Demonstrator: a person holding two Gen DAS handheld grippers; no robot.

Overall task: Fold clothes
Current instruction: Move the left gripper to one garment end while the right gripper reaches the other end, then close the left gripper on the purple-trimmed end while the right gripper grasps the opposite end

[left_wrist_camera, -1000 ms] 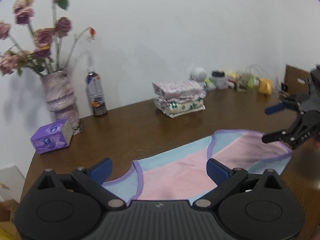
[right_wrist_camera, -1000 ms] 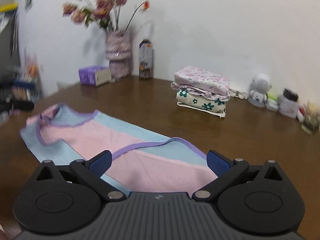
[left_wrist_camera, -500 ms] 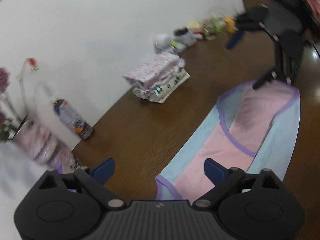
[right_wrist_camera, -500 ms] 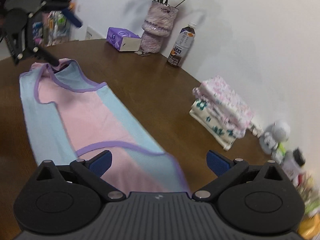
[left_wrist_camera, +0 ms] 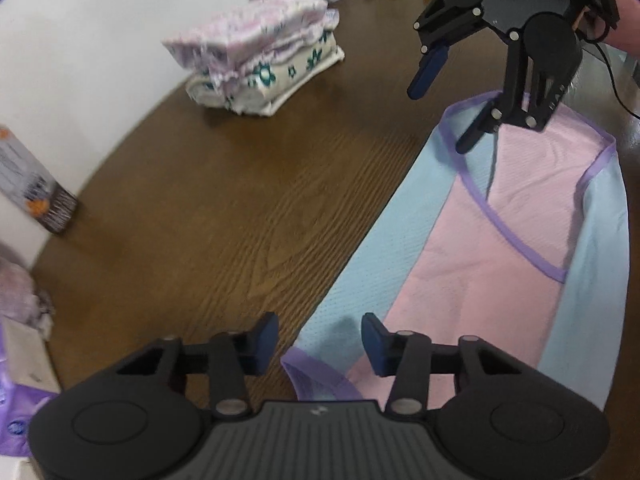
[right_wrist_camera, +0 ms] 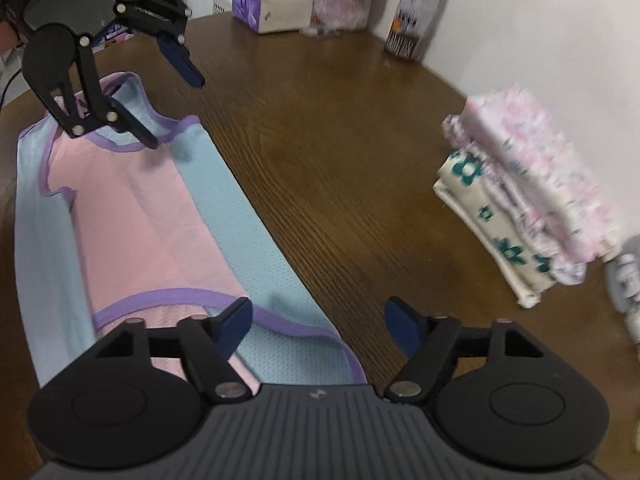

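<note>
- The pink and pale-blue mesh garment with purple binding point(left_wrist_camera: 500, 248) lay flat and spread out on the dark brown wooden table point(left_wrist_camera: 224, 216); its long axis ran from one gripper to the other, so each gripper sat at one short end.
- The left gripper point(left_wrist_camera: 318, 336) hovered low at the near end in its own view, its blue-padded jaws parted with nothing between them; the purple-bound corner lay just beneath and slightly right of the gap.
- The right gripper point(right_wrist_camera: 318, 320) sat at the opposite end, jaws spread wider and holding nothing; its left pad was over the purple curved edge, its right pad over bare table beyond the garment's far-side edge.
- Seen from the left wrist view, the right gripper pointed down over the purple-trimmed end; whether its lower finger touched the cloth could not be settled.
- Judgement: each end had its own gripper closest, so a grasp of both ends looked set up; the scene fitted a lengthwise fold of a flat garment or a further fold of one already narrowed.
- A stack of folded floral clothes point(right_wrist_camera: 532, 196) sat well apart across the table.
</note>
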